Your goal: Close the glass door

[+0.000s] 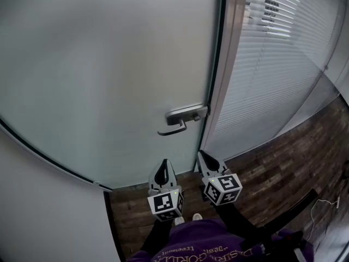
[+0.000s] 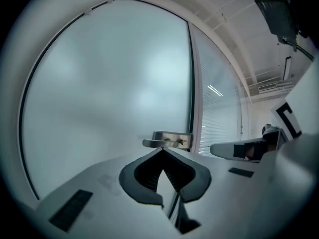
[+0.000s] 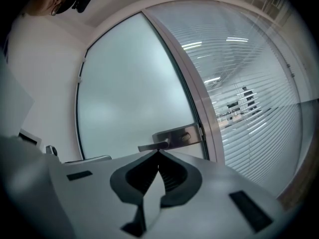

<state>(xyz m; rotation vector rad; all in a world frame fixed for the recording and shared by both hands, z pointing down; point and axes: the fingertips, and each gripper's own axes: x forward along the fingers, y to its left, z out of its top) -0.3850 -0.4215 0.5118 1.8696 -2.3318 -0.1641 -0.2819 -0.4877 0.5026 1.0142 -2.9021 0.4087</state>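
Note:
The frosted glass door (image 1: 109, 64) fills the head view, its right edge lying along the metal frame (image 1: 232, 64). A metal lever handle (image 1: 182, 118) sits at that edge, pointing left. Both grippers hang in front of the door, below the handle and apart from it. My left gripper (image 1: 163, 162) is shut with nothing between its jaws. My right gripper (image 1: 200, 154) is beside it, nearer the frame, also shut and empty. The handle (image 2: 167, 141) shows just beyond the left gripper's (image 2: 162, 151) meeting tips. The right gripper (image 3: 158, 152) points just below the lever (image 3: 172, 139).
A glass wall with white blinds (image 1: 278, 64) runs to the right of the frame. Dark wood floor (image 1: 278, 168) lies below it, with a thin cable (image 1: 323, 205) at the far right. A white wall (image 1: 43, 217) stands at the lower left.

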